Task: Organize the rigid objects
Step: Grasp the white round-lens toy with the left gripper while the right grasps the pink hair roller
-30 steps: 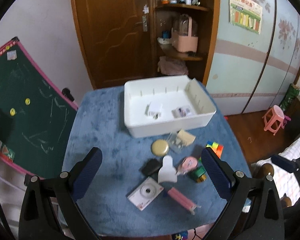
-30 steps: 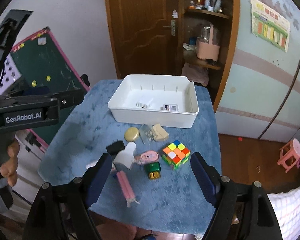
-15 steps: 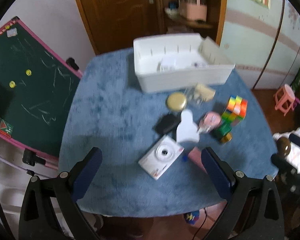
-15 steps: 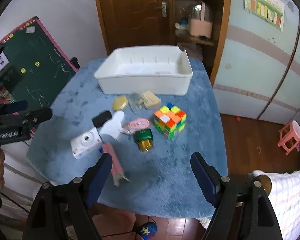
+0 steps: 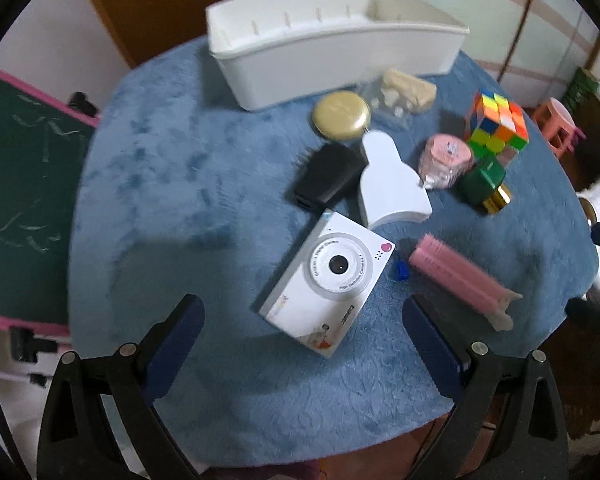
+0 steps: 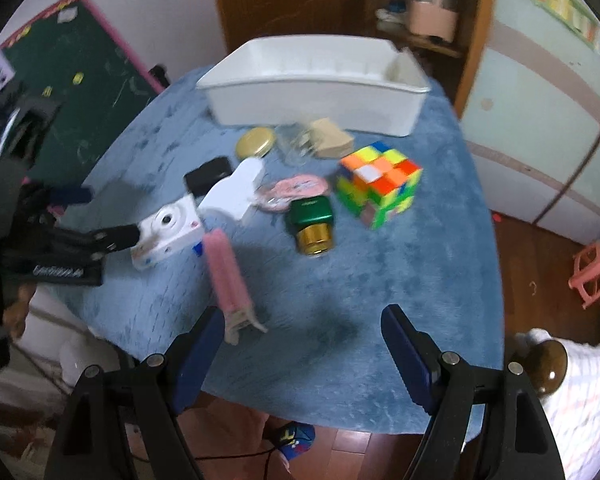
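Nearly everything is left: the camera [image 5: 327, 280], cube [image 6: 380, 184], pink roller [image 6: 226, 276] and other small things lie loose on the tabletop [image 5: 180, 200] before the white bin [image 5: 332, 40], while both the left claw [image 5: 302, 344] and right claw [image 6: 302, 354] stand wide and empty.

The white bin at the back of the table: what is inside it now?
Nothing inside can be seen. Both views show only the white bin from low: its front wall and the ribbed inner back wall. The front wall hides the floor, so any contents are covered.
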Demonstrator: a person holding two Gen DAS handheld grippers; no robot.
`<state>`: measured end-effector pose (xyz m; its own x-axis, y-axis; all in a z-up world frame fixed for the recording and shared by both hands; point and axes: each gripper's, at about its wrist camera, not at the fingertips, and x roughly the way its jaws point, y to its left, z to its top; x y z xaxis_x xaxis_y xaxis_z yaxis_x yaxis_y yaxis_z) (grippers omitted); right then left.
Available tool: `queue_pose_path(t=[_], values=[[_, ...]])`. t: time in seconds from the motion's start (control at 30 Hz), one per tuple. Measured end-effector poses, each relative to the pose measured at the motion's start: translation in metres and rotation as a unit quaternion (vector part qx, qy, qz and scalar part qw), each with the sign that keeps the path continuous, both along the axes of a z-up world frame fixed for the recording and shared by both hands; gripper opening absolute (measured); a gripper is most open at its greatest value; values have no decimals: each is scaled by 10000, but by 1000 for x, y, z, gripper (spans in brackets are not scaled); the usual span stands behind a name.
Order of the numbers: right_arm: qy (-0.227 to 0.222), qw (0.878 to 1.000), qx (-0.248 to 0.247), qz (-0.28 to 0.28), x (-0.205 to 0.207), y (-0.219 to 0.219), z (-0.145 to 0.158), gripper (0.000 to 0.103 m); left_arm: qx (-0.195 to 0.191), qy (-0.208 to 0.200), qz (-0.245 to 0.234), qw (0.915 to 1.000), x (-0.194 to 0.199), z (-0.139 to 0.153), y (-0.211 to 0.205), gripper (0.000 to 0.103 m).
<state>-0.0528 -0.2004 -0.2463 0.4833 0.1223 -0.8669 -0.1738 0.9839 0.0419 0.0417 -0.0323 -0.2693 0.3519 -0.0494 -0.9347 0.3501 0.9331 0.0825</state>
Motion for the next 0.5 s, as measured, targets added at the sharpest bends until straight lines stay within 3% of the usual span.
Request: queue_pose_path(t=[0.2,0.5], values=[[132,9987,-131,480,12,30,-14,81,23,401,-361,9985,16,-28,-3,99],[233,9934,-464,1026,36,66,-38,81,261,402,-893,9948,29,-39,-12,99]])
